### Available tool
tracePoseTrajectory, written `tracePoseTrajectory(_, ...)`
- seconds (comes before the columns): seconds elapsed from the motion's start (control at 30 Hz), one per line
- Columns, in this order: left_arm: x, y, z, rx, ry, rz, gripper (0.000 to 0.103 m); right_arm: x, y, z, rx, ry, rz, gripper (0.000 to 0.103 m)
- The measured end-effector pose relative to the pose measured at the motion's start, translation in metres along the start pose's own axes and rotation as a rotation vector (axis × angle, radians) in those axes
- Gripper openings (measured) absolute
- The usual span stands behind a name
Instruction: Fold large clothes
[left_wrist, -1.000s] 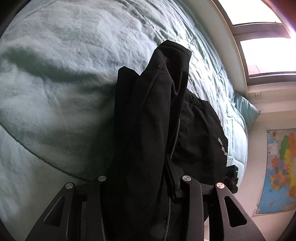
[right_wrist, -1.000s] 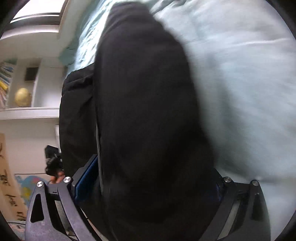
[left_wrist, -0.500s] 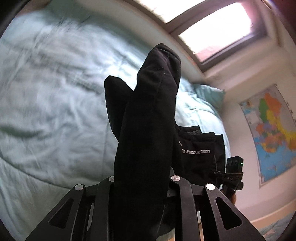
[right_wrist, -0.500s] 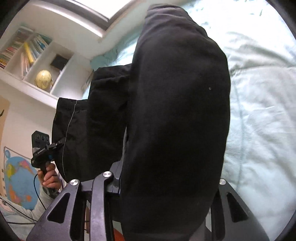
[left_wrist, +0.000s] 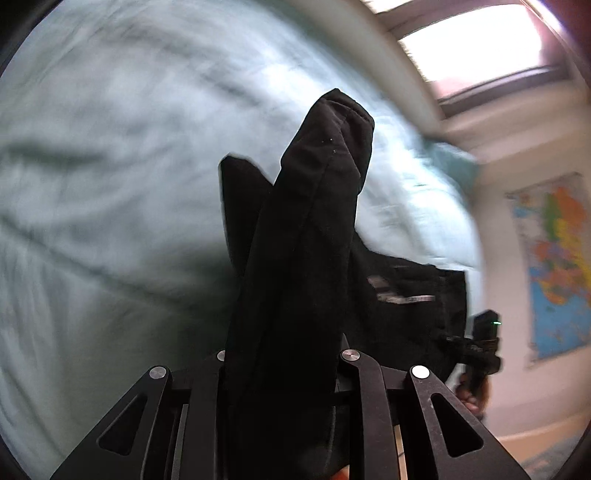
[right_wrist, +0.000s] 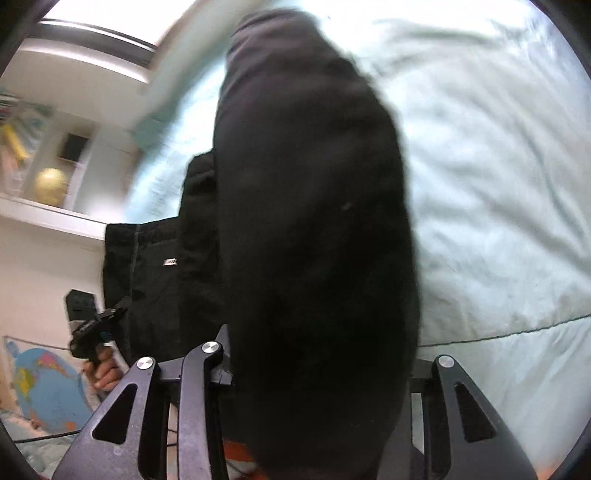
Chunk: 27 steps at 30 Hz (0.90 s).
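Left wrist view shows the left tongs (left_wrist: 284, 369) and right tongs (right_wrist: 314, 369) each clamped on bunched black garment (left_wrist: 306, 258), seemingly soft, limp, bulky, best gripped at edges.

black garment (left_wrist: 295, 277) ahead, open duvet (left_wrist: 110, 184) left

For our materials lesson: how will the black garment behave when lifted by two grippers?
Probably floppy: the black garment bunches and drapes over the left gripper. Likely bulky: it swamps the right gripper. It should sag between them.
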<state>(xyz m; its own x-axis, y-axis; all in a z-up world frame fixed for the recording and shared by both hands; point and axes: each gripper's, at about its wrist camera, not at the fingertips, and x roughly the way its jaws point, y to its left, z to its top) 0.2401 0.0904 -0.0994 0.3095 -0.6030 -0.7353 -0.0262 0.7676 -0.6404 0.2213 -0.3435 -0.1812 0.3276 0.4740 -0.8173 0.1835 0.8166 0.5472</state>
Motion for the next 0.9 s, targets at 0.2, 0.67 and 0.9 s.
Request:
tracePoseTrajectory(0.2, 0.027, 0.099, -0.01, -0.201, -0.006, -0.309, 0.046, 0.02, -0.054, -0.004, 0.084, -0.07, 0.017, 0.072)
tracePoseTrajectory(0.67, -0.108, 0.025, -0.065, 0.301, -0.399, -0.112, 0.047, -0.08, 0.019, -0.1, -0.277, -0.515, -0.41, 0.081)
tracePoseTrajectory(0.9, -0.053, -0.05, -0.091, 0.423, -0.268, 0.065, 0.049, -0.015, 0.088, -0.111, -0.22, -0.378, -0.294, 0.082)
